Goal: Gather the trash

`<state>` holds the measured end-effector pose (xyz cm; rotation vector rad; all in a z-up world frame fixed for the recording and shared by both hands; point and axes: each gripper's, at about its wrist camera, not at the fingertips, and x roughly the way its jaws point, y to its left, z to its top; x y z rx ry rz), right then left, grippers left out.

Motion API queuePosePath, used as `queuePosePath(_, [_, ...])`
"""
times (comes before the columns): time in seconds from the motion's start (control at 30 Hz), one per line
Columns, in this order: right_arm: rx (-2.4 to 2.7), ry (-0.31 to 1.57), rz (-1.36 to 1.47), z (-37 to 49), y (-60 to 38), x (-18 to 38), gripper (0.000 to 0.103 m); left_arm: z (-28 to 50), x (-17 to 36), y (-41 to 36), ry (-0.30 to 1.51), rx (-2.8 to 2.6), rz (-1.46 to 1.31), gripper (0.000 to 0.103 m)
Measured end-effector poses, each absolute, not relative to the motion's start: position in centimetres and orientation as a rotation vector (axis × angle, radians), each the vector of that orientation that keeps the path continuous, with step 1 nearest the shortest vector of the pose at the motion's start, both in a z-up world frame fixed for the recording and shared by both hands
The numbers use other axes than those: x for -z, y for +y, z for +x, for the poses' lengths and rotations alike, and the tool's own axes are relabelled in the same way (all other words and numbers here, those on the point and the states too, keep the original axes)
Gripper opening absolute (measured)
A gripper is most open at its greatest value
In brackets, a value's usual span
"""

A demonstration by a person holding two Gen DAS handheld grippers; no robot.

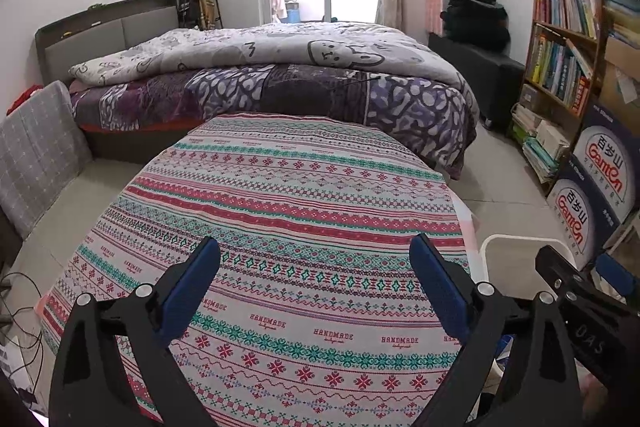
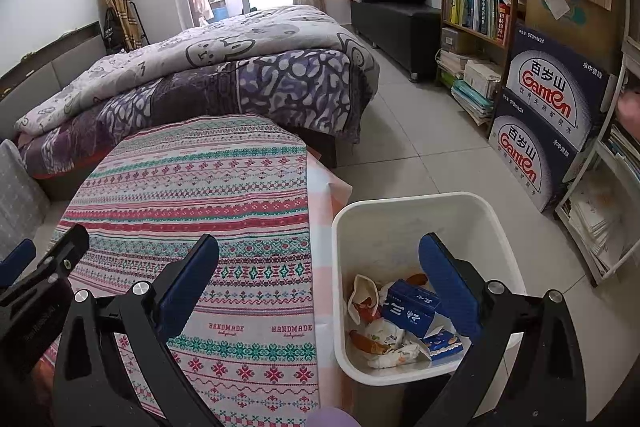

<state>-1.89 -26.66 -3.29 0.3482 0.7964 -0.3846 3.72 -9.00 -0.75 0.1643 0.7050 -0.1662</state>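
Progress: your trash (image 2: 404,323), blue cartons and crumpled wrappers, already lies in the white bin (image 2: 420,211); no trash shows on the counter (image 1: 280,195), so the task looks nearly finished.
Left hand-held gripper (image 1: 314,285): released, holding nothing, over the near counter.
Right hand-held gripper (image 2: 318,283): released and empty, straddling the counter's right edge and the bin.
Room: the bin stands just beside the counter; open floor lies to the right, with the bed (image 2: 240,67) beyond.

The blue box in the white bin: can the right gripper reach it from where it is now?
Probably yes. The right gripper is open, the white bin has no lid, and the blue box lies on top of the trash, uncovered.
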Motion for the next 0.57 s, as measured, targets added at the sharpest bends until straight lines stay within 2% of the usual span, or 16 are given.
queuePosePath(0.57, [0.397,0.794,0.353,-1.94,-27.07,3.13,0.096,3.78,0.65,-9.36,0.725,0.163,0.148,0.092])
